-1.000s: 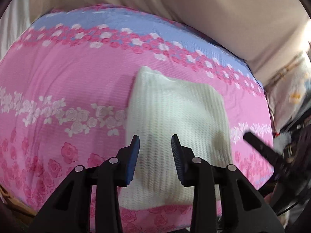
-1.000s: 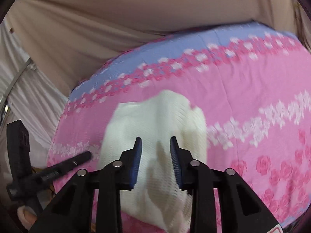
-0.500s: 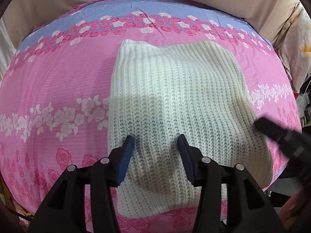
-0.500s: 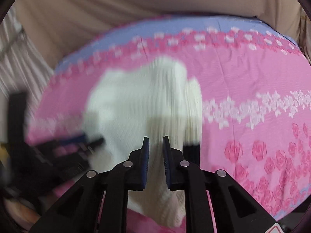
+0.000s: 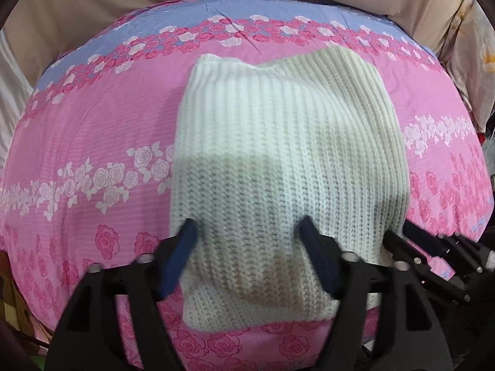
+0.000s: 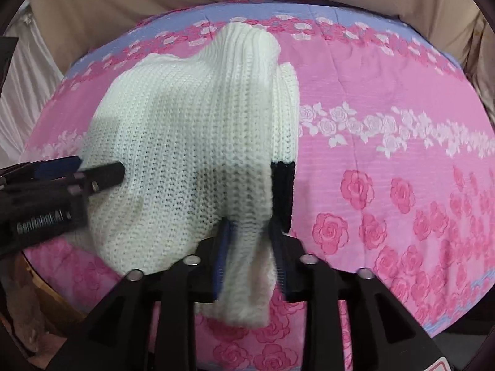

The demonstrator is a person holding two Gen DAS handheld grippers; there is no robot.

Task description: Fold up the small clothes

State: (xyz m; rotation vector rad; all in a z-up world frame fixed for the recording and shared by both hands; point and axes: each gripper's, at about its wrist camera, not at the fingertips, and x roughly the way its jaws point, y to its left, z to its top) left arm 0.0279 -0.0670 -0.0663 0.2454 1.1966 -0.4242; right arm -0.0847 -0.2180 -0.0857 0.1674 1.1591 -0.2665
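A white ribbed knit garment (image 5: 278, 160) lies folded on a pink rose-print bedspread (image 5: 92, 142). My left gripper (image 5: 247, 233) hovers over its near left part. Its jaws are opening wide, the knit lies under and between them, and the pads do not press it. In the right wrist view the same garment (image 6: 185, 130) shows a black band (image 6: 282, 191) on its right edge. My right gripper (image 6: 250, 241) is at the near right edge, jaws opening, with a fold of knit between the pads. Each gripper shows in the other's view: the right gripper (image 5: 400, 235) and the left gripper (image 6: 99, 167).
A beige curtain (image 5: 123, 6) hangs behind the bed. A pale printed pillow (image 5: 470, 61) sits at the bed's far right. The bedspread (image 6: 386, 185) is bare to the garment's right, and the bed's near edge runs just under both grippers.
Both grippers have come down onto the garment's near edge. The left jaws have spread wide. The right jaws narrowed, then widened, and now have knit between them.
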